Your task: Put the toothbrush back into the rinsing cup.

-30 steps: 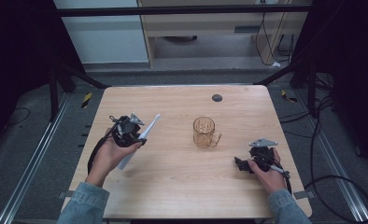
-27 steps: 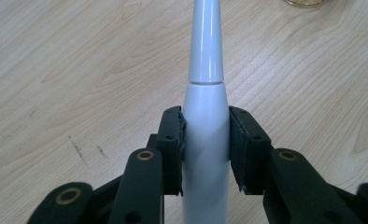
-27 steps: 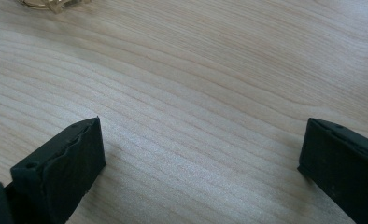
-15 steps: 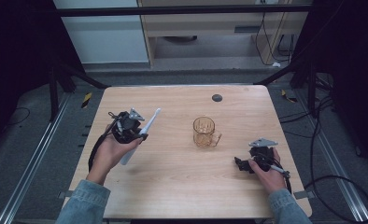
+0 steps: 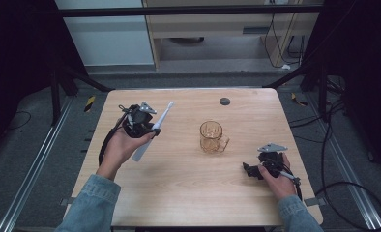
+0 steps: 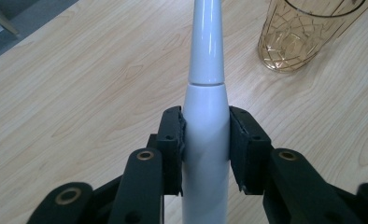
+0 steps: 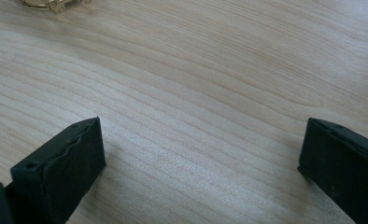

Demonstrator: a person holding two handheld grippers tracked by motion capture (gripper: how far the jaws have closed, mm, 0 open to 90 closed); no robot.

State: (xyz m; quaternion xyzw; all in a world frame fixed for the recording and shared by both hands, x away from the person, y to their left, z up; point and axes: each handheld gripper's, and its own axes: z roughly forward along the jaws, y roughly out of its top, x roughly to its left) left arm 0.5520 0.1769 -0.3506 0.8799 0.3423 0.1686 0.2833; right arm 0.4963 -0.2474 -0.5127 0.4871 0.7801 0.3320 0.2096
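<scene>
Tongs in the left hand (image 5: 141,120) are clamped on the thick white handle of an electric toothbrush (image 5: 153,130), both black pads pressed flat against its sides in the left gripper view (image 6: 205,154). The toothbrush is lifted clear of the worktop (image 5: 188,193) and lies slanted in the high view, its narrow brush end pointing up and to the right toward the far edge, its thick end pointing down toward the person's left hand (image 5: 118,147). In the left gripper view the slim neck of the brush runs straight ahead between the pads and off the top of the frame.

An amber glass mug (image 5: 212,137) with a crackle pattern stands upright near the middle of the worktop, its handle turned toward the right and near side. It sits well apart from the toothbrush; in the left gripper view its base (image 6: 303,35) appears just to the right of the brush neck.

The right tongs (image 5: 256,170) rest low at the near right part of the worktop, held in the right hand (image 5: 278,176), and stand wide with nothing between them; the right gripper view shows bare wood grain between the two pads (image 7: 201,172), and a sliver of the mug at the top left corner (image 7: 56,4).

A small dark round disc (image 5: 224,101) lies near the far edge of the worktop, beyond the mug.
</scene>
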